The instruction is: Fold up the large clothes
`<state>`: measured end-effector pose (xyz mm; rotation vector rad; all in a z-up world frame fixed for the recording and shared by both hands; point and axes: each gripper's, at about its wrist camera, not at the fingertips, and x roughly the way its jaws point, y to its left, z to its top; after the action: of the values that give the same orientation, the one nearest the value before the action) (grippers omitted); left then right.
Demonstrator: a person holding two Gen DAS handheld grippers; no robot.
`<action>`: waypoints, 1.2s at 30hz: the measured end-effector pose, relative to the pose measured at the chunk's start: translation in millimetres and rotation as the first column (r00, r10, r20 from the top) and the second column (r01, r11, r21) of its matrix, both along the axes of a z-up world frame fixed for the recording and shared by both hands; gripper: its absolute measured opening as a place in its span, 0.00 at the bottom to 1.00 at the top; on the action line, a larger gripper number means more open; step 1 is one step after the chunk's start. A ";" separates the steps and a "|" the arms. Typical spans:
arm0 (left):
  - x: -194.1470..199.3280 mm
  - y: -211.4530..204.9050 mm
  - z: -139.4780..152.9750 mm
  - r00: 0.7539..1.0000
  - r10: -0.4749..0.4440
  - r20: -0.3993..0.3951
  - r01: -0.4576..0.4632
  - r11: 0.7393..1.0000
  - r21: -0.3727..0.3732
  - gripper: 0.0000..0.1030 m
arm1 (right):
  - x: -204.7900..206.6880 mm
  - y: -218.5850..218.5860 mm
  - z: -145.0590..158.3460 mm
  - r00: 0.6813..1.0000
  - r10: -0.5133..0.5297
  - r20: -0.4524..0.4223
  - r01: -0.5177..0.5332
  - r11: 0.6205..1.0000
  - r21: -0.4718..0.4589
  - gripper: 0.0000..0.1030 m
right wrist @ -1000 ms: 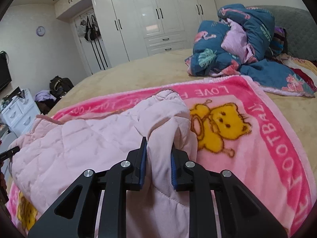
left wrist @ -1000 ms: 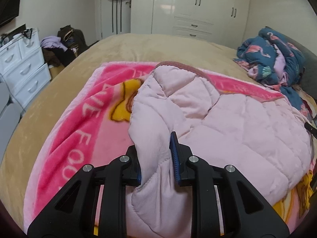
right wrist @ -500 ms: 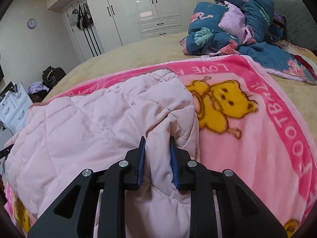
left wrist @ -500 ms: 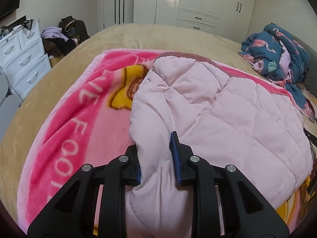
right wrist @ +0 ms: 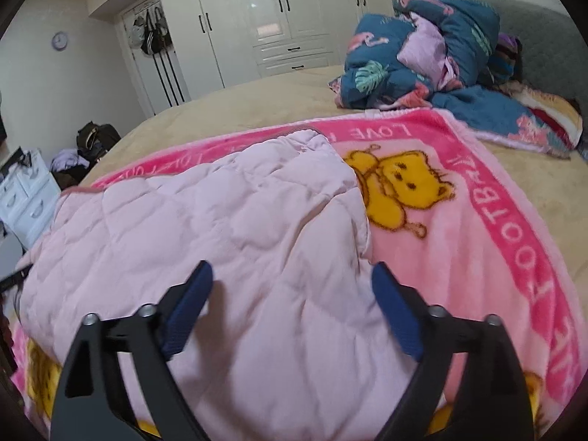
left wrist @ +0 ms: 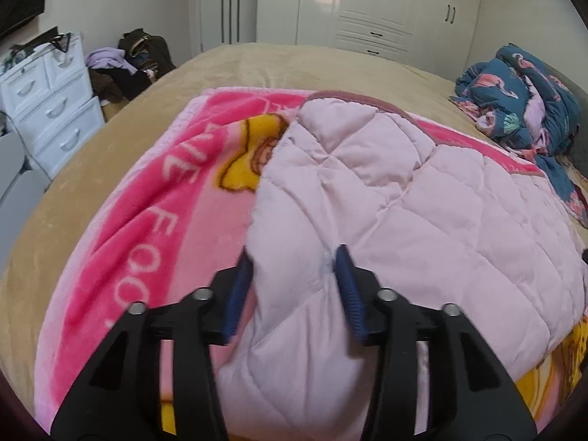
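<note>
**A:** How many garments are there to fold?

**B:** One: a pale pink quilted jacket, lying flat on a pink blanket spread over the tan bed. A darker pink trim runs along the jacket's far edge.

**A:** And how many tongs?

**B:** Two. The left tongs have just been opening; they stand partly spread, with a ridge of the jacket's near edge still between the blue pads. The left pad lies right against the fabric, the right one just beside it, and neither looks to be squeezing. The right tongs have also just been opening and are spread wide, both pads clear of the jacket, which lies loose beneath them.

**A:** Any writing?

**B:** Only on the blanket. In the right wrist view the border reads "LOVE" along the far side and "FOOTBALL" down the right side, white on deep pink, beside one yellow bear. The left wrist view shows "FOO" and part of a second yellow figure peeking from under the jacket.

**A:** What else is there?

**B:** One heap of blue flamingo-print bedding near the headboard, one white wardrobe with black handles, one white chest of drawers, one round wall clock, and a dark bag on the floor. No brand is legible.
</note>
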<state>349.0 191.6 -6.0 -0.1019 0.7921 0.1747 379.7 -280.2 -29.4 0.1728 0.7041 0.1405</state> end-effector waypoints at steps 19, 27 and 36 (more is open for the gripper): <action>-59.8 -9.7 31.1 0.997 -0.004 0.081 0.006 0.999 -0.033 0.91 | -67.1 6.4 42.1 0.995 0.044 0.092 -0.054 0.992 0.113 0.96; -78.3 -16.8 37.5 0.995 -0.006 0.099 0.009 1.000 -0.027 0.91 | -89.2 14.4 47.7 0.993 0.064 0.101 -0.077 0.989 0.128 0.96; -92.1 -20.5 28.8 0.997 0.003 0.072 -0.002 1.000 -0.009 0.91 | -107.0 13.5 29.7 0.997 0.052 0.052 -0.060 0.987 0.151 0.96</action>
<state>256.9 171.1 22.8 -0.1172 0.7213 0.1691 272.8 -266.7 0.3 0.2955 0.6512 0.2519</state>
